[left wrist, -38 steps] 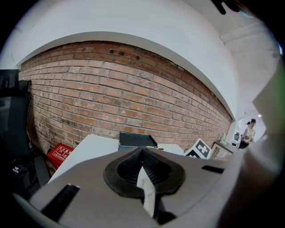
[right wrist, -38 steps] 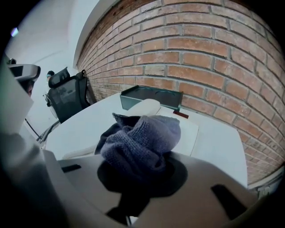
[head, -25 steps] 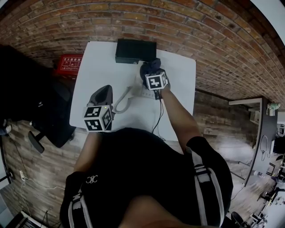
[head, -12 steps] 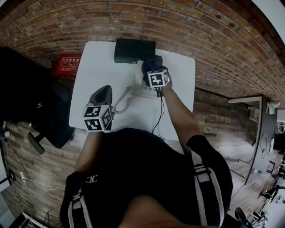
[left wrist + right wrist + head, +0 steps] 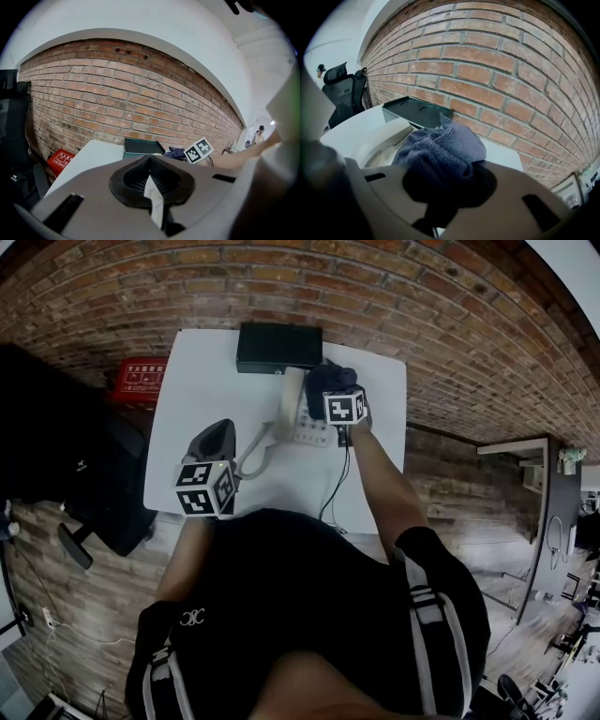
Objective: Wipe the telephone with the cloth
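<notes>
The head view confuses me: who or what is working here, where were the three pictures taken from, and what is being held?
There is no robot. A person works two handheld grippers, each with two fingers. The head view comes from a camera on the person's head, looking down. The other two cameras ride on the grippers and look along their fingers. On the white table sit a white telephone and a black box. The right gripper clamps a blue-grey cloth by the telephone. The left gripper is nearly closed round a white sliver I cannot identify.
</notes>
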A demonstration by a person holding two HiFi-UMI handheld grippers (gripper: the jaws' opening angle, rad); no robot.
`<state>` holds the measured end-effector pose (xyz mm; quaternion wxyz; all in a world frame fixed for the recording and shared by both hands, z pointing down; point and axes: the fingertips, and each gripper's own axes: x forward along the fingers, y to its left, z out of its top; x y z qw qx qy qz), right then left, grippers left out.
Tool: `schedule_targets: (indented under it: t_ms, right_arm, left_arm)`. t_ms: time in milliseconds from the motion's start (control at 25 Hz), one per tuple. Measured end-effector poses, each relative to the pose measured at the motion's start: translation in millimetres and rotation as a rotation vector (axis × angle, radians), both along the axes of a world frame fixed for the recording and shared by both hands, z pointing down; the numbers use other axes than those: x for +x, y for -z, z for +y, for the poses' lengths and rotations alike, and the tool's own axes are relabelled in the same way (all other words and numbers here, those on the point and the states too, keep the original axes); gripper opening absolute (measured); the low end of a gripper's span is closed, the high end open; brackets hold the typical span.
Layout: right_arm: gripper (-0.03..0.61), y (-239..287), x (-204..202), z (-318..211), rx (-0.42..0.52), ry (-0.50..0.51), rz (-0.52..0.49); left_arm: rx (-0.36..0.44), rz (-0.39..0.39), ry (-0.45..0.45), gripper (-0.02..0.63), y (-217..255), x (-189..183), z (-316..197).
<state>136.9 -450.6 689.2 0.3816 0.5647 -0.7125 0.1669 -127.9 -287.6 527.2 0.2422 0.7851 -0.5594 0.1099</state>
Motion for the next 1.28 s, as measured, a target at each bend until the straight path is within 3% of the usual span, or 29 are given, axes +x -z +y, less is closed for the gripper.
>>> schedule_targets:
  t_ms: [1280]
  right_arm:
    - [0.049, -38, -20, 139, -0.072, 0.034, -0.088]
  left_arm:
    - [0.018, 0.016, -0.048, -0.008, 7, 14, 24]
